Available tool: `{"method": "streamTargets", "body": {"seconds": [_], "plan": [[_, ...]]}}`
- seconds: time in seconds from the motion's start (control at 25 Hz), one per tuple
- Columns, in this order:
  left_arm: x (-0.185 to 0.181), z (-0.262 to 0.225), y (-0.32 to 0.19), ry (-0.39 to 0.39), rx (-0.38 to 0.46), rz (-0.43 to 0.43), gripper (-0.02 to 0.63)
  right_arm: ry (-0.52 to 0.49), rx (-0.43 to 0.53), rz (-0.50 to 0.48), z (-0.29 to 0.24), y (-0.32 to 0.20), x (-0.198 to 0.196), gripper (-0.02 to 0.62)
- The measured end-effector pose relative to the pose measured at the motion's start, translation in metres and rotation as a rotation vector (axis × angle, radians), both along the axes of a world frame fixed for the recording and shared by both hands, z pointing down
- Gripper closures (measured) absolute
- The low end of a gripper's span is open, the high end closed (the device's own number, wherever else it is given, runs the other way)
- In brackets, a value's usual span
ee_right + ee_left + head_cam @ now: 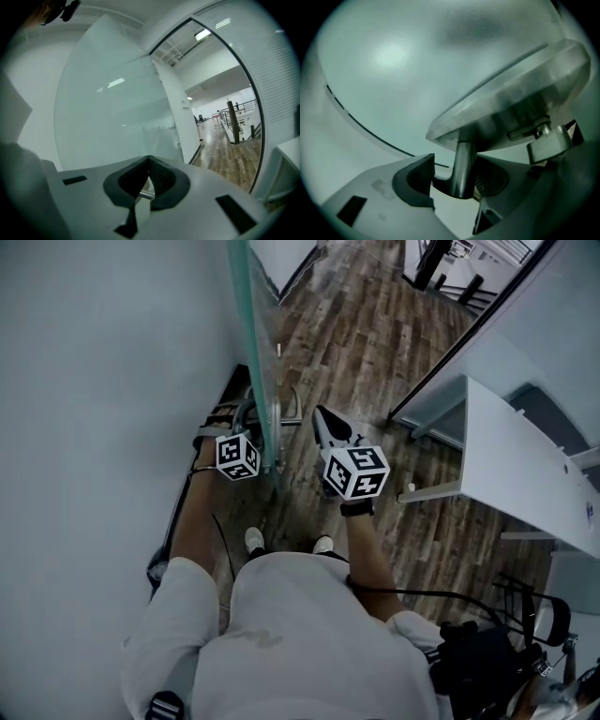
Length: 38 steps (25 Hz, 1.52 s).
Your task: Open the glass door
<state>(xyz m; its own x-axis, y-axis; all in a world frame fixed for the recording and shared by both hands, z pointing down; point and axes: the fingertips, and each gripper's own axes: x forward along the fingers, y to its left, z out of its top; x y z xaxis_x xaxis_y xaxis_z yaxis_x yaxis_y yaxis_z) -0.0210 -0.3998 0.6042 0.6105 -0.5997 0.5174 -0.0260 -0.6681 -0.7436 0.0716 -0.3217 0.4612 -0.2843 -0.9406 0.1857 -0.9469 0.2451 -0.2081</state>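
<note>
The left gripper (454, 165) has its jaws a little apart and closed round the metal door handle (462, 168). The upright stem of the handle stands between the two dark ribbed pads, lying against the right pad, and the bend at its foot reaches across to the left pad. Just above the jaws the stem runs into a round metal mounting plate (511, 103), tilted in this view. A small squared metal fitting (548, 143) sits under the plate's rim, to the right of the jaws. Beyond the plate the frosted pane of the glass door (393, 70) fills the view ahead. The right gripper (149, 160) has its jaws brought together so that the pad tips meet, with nothing between the tips. A short bit of metal bar (145, 194) shows through the gap lower down between the pads, and I cannot tell whether it touches them. Ahead and to the left of these jaws stands the same glass door, with the open doorway and wooden floor (225, 154) off to their right. In the head view the door is seen edge-on between the two grippers. The left gripper is close against its left face at handle height. The right gripper's marker cube (354, 472) is just to the door's right, with the jaws pointing forward near the handle on that side. A white wall (94, 381) lies to the left of the left gripper.
</note>
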Motion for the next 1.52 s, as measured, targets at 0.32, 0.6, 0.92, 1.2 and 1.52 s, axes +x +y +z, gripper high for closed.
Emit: {"method": "streamTargets", "body": {"seconds": [0.32, 0.6, 0.92, 1.2, 1.52], "plan": [[-0.096, 0.003, -0.026, -0.016, 0.088, 0.029, 0.413, 0.228, -0.065, -0.198, 0.033, -0.041, -0.118, 0.6], [-0.232, 0.023, -0.061, 0.099, -0.028, -0.205, 0.413, 0.466, -0.069, -0.369, 0.07, -0.073, -0.229, 0.567], [-0.326, 0.013, -0.023, 0.548, -0.223, -0.59, 0.413, 0.736, -0.1, -0.433, 0.102, -0.103, -0.261, 0.468], [-0.403, 0.011, 0.035, 0.852, -0.279, -0.762, 0.414, 0.802, -0.127, -0.433, 0.12, -0.14, -0.335, 0.469], [-0.436, 0.032, 0.077, 0.908, -0.297, -0.821, 0.414, 0.927, -0.152, -0.453, 0.133, -0.177, -0.406, 0.486]]}}
